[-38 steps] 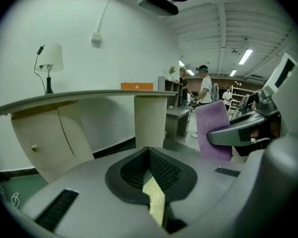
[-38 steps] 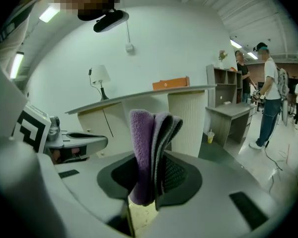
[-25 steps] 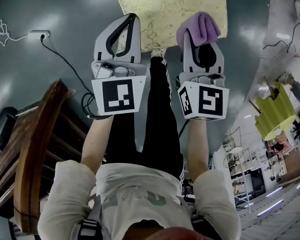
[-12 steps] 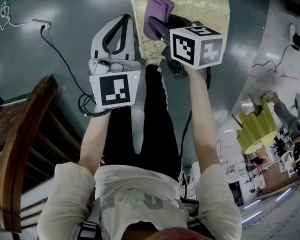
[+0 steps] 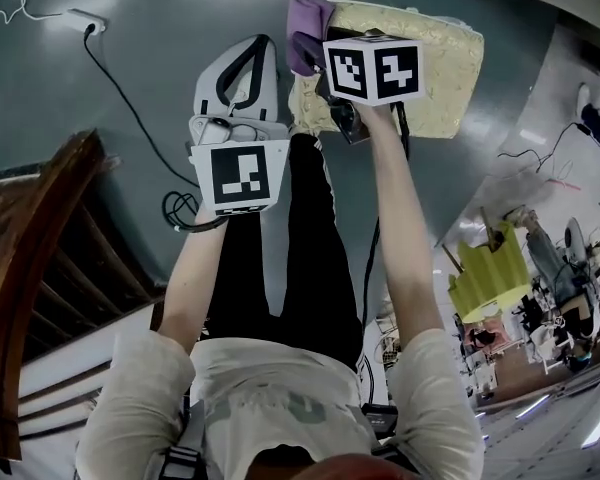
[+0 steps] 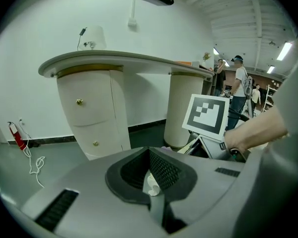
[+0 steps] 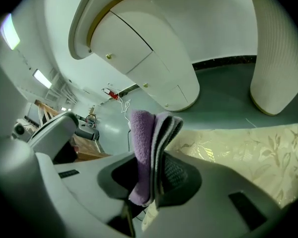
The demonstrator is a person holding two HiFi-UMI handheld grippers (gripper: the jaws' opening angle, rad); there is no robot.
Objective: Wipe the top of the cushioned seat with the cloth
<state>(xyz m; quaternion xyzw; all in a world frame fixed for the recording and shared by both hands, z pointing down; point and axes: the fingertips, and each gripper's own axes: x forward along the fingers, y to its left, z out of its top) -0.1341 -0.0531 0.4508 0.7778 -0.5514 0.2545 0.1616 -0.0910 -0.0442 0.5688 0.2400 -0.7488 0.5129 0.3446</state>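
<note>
The cushioned seat (image 5: 430, 43) has a pale gold patterned top and lies on the floor at the top of the head view; in the right gripper view the seat (image 7: 238, 152) fills the lower right. My right gripper (image 5: 315, 50) is turned on its side over the seat's near left corner and is shut on a folded purple cloth (image 5: 306, 20). In its own view the cloth (image 7: 141, 138) sticks out past the right gripper (image 7: 154, 178) just above the fabric. My left gripper (image 5: 261, 44) hangs beside the seat's left edge, shut, holding nothing; the left gripper (image 6: 150, 182) points at the room.
A wooden chair (image 5: 25, 258) stands at the left, with a power strip and cable (image 5: 85, 20) on the floor behind it. A white curved counter with drawers (image 6: 94, 108) and a round column (image 6: 186, 108) stand ahead. People stand far off at the right (image 6: 241, 86).
My right gripper has rolled onto its side and carried the cloth left and forward, from the seat's near right part to its left corner. The left gripper has barely moved.
</note>
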